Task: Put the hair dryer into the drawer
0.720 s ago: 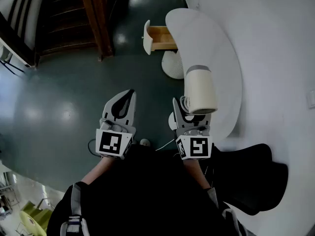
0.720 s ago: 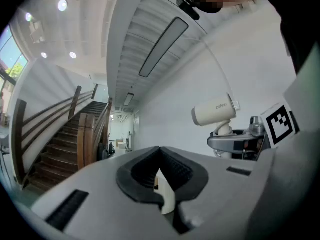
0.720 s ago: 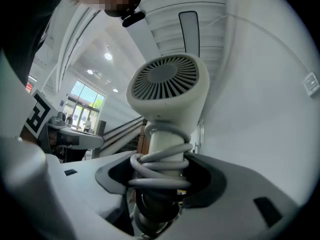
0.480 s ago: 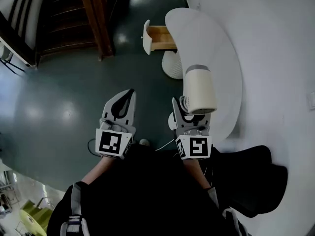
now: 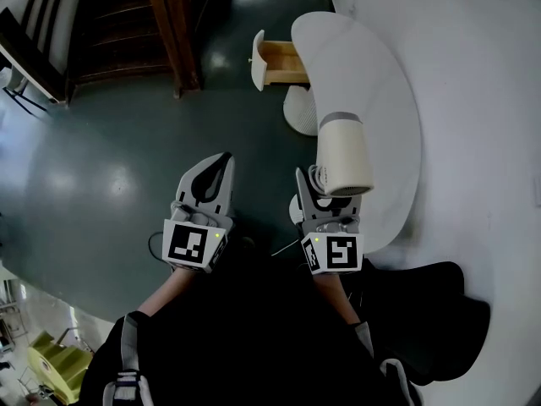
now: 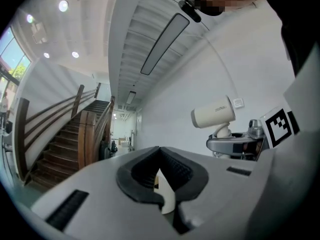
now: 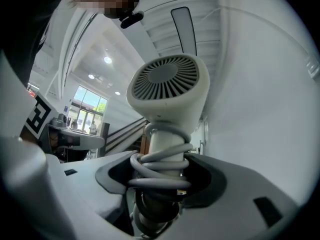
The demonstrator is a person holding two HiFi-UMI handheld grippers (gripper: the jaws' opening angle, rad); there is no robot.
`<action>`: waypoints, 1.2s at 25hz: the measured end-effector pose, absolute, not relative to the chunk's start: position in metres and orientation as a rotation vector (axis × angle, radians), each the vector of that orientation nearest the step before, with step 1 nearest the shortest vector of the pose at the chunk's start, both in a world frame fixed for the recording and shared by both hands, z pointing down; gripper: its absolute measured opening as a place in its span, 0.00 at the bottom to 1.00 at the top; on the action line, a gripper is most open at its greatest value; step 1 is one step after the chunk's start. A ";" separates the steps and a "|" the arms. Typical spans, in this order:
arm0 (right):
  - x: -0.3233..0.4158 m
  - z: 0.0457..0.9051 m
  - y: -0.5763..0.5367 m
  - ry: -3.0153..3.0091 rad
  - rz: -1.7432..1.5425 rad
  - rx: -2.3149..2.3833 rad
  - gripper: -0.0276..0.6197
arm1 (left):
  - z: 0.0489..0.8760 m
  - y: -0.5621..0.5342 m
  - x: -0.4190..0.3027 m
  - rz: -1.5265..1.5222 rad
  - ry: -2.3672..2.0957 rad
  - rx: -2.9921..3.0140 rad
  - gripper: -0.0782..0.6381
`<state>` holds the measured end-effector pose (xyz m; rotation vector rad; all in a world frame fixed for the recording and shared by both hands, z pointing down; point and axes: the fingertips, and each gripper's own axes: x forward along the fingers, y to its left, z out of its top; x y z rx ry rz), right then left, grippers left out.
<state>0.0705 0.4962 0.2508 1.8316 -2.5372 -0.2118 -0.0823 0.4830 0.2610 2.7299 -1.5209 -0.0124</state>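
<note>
Right gripper: 2 jaws clamped on the handle of the hair dryer, squeezing the cord coiled round that handle; gripper level, dryer body upright above the jaws, intake grille facing the camera.
Left gripper: jaw tips pressed together, nothing gripped; only the hollow between the pads shows. Held level, just beside the right gripper, apart from it.
Hair dryer, place: in the air in front of the person, over the near edge of the white table; not resting on it as far as the head view shows.
Drawer: pulled open at the far end of the table, wooden inside showing, white front panel facing out. Looks empty, though only part of the inside is in view.
Gap to target: dryer and drawer well apart, with dark floor between the person and the drawer front.
Done: pickup complete, grip looks firm; drawer already open.
Left: carry to the drawer, lower the dryer in, release. Closing the drawer is not asked for.
Watch: the wide barrel may need tilting flat to fit.
</note>
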 end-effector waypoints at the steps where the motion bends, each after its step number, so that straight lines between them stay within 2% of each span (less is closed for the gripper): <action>1: 0.070 0.252 0.493 -2.537 -0.215 1.827 0.48 | 0.262 0.480 -0.083 -0.014 -1.523 2.728 0.12; 8: 0.062 0.253 0.449 -2.539 -0.227 1.832 0.48 | 0.265 0.433 -0.091 -0.042 -1.513 2.726 0.12; 22: 0.031 0.257 0.277 -2.480 -0.200 1.862 0.48 | 0.259 0.251 -0.109 -0.051 -1.395 2.800 0.12; 30: 0.023 0.268 0.216 -2.429 -0.158 1.954 0.48 | 0.269 0.186 -0.112 -0.021 -1.273 2.849 0.12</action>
